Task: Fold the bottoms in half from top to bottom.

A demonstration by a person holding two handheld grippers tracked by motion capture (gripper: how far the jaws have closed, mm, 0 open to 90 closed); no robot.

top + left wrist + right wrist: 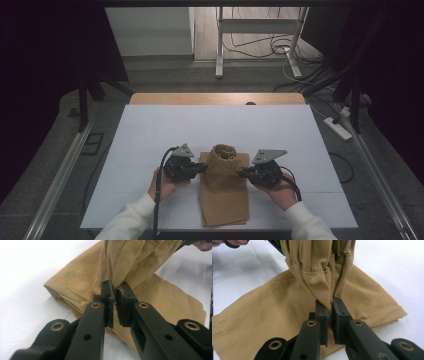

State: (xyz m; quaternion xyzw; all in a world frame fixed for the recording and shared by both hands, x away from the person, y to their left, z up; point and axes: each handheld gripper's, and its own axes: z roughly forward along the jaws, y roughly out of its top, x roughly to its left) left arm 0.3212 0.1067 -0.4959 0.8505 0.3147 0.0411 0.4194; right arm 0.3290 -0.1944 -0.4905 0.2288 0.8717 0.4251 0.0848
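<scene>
Lengthwise, tan garment (224, 192) runs near-to-far, far end lifted between both grippers.

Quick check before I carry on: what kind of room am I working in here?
Probably a lab or recording studio, not a home. A white-topped table stands on grey floor, dark curtains hang at both sides, and loose cables with a white power strip lie beyond it.

One tan, folded cotton garment (224, 192) lies between two black two-jaw grippers: the left gripper (202, 168) pinches its gathered edge on one side, the right gripper (241, 173) on the other. One white rectangular tabletop (150, 135) lies beneath both tools, and two white-sleeved hands hold them
</scene>
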